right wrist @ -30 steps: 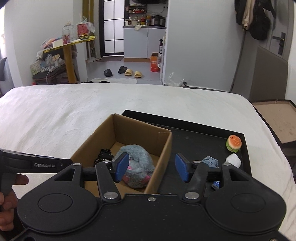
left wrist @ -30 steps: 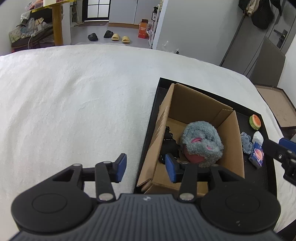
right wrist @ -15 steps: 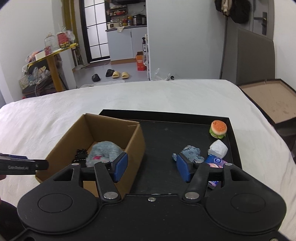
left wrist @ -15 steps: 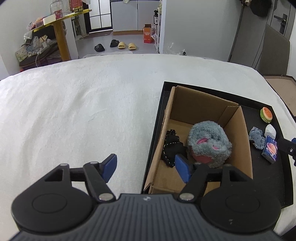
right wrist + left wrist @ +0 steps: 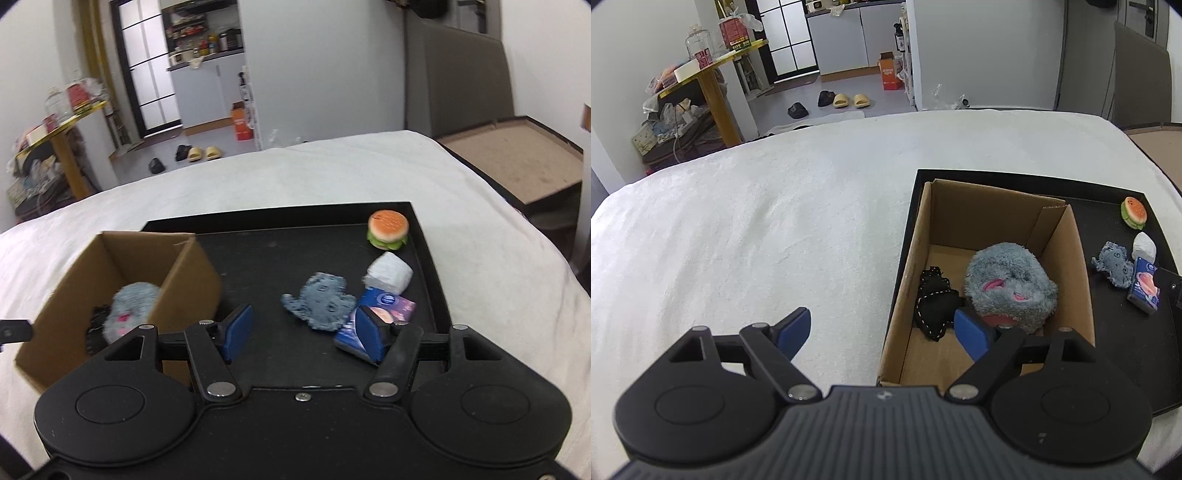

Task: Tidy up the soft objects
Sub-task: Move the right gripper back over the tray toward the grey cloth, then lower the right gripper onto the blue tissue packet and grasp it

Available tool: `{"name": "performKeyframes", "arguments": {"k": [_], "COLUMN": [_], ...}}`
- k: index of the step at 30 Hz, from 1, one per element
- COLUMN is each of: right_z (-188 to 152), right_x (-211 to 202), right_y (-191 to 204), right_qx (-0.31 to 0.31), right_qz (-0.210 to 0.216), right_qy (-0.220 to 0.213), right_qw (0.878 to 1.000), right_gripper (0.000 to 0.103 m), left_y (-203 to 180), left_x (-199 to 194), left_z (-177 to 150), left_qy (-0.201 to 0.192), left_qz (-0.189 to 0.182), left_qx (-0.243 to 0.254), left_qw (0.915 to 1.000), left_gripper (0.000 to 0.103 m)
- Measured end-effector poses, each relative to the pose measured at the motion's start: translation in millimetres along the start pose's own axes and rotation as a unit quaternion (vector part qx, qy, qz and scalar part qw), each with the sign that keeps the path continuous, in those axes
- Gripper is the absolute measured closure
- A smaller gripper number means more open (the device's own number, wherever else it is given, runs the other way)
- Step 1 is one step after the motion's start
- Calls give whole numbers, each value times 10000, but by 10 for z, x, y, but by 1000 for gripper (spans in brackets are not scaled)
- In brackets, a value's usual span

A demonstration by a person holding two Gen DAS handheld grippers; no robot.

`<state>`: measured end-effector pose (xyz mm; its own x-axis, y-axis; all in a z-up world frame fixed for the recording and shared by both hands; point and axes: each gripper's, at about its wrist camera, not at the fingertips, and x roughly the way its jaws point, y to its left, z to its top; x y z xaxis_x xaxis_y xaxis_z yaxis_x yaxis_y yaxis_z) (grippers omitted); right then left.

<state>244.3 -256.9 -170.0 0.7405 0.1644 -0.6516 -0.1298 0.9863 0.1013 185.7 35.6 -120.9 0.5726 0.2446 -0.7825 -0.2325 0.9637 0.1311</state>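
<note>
My right gripper (image 5: pixel 301 330) hangs w/ jaws apart, nothing between, over the tray (image 5: pixel 258 258). L gripper (image 5: pixel 882 332) just opened wide, empty. 2 softies sit in the box (image 5: pixel 982 206); 4 left: grey plush (image 5: pixel 319 299), tissue pack (image 5: pixel 384 308), white wad (image 5: pixel 388 275), burger (image 5: pixel 388 229).

Box (image 5: pixel 184 275) on tray (image 5: pixel 266 254) — plush (image 5: pixel 1010 286) inside

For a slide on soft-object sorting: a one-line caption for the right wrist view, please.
Open right gripper above a black tray, nearing a flat grey plush; a cardboard box holds a fluffy grey toy.
</note>
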Motion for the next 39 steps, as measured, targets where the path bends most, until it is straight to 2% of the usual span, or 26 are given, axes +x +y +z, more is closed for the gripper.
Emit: {"name": "performKeyframes", "arguments": {"k": [6, 10, 14, 31, 34, 35, 36, 38, 39], "right_z": [-51, -75, -111, -248, -284, -292, -291, -288, -291], "right_x": [200, 285, 358, 771, 803, 796, 782, 758, 744], "right_y": [-222, -328, -385, -538, -537, -538, -535, -528, -523], "right_qx": [403, 609, 668, 768, 673, 668, 659, 624, 613], "right_qz": [-255, -376, -480, -868, -853, -831, -796, -726, -695], "right_qy": [72, 96, 65, 380, 448, 429, 405, 378, 367], "right_qw": [9988, 9974, 9966, 9925, 9931, 9934, 9938, 9947, 9950], "right_gripper": [40, 25, 20, 19, 22, 26, 31, 48, 52], "left_y": [-91, -162, -220, -431, -457, -462, -467, -473, -473], "left_x": [0, 10, 43, 186, 207, 206, 206, 203, 200], "left_z": [74, 141, 201, 249, 234, 231, 231, 225, 224], "left_qy": [-20, -37, -33, 98, 139, 136, 134, 140, 137], "left_qz": [164, 291, 354, 593, 602, 601, 597, 585, 581], "left_qx": [142, 227, 273, 510, 551, 556, 561, 563, 556], "left_qw": [9998, 9993, 9990, 9969, 9966, 9965, 9966, 9966, 9967], "left_gripper": [19, 19, 19, 19, 19, 19, 19, 19, 19]}}
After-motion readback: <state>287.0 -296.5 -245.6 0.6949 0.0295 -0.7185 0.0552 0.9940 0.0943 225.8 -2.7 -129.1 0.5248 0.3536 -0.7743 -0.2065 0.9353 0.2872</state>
